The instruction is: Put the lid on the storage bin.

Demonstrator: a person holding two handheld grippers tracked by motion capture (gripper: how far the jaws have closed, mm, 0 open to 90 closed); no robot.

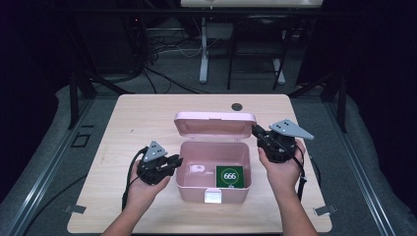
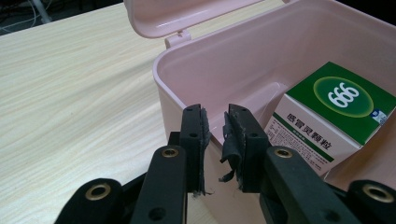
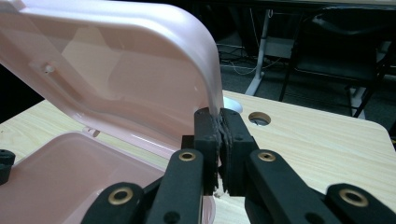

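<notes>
The pink box (image 1: 212,169) sat mid-tabletop (image 1: 128,128), nearer the front edge. The right gripper (image 1: 256,131) was clenched on its lid (image 1: 215,124), apparently to hold it up. The left gripper (image 1: 176,161), slightly parted and empty, waited at the box's left wall, a green carton (image 1: 230,177) inside.

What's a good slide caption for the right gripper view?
Right hand-held gripper pinching the open pink lid edge above the box.

Light wooden table (image 1: 133,123) with one box
An open pink box (image 1: 212,189) stands near its front edge, in the middle.
</notes>
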